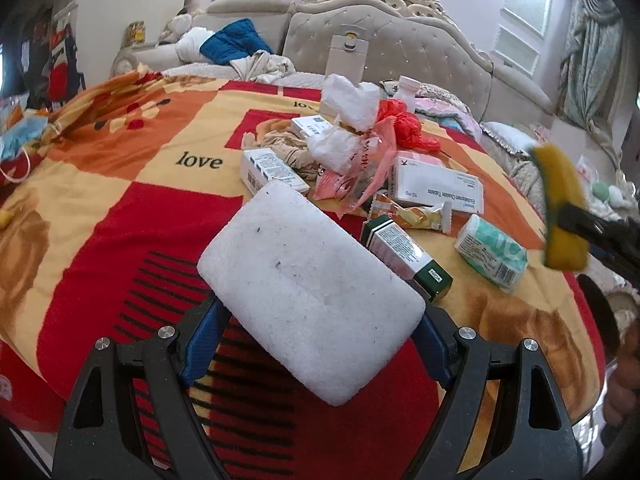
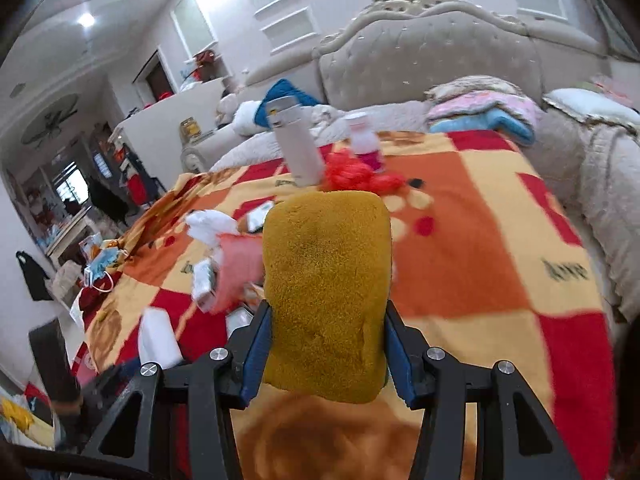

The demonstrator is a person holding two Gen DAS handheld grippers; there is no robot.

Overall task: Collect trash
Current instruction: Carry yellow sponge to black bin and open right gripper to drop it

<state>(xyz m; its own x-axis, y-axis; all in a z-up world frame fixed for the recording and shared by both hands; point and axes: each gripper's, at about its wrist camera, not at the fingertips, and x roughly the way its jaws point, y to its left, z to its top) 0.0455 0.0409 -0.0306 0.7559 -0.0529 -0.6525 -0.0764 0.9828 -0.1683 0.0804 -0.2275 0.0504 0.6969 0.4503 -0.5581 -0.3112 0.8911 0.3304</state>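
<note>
Between the blue pads of the left gripper (image 1: 316,340), in the left wrist view, a white foam block (image 1: 308,284) is clamped by its two long sides and held above the checked blanket (image 1: 120,208). Beyond the block lies a heap of trash: medicine boxes (image 1: 436,188), crumpled white tissue (image 1: 352,108), a red plastic bag (image 1: 404,124) and a tissue pack (image 1: 492,252). Right of the heap, the right gripper (image 1: 568,220) carries a yellow sponge (image 1: 560,208).

Seen from the right wrist, the right gripper (image 2: 328,344) is clamped on the yellow sponge (image 2: 326,292). Past the sponge stand a white flask (image 2: 298,140) and a small bottle (image 2: 364,140). Left of the sponge is the foam block (image 2: 158,336).
</note>
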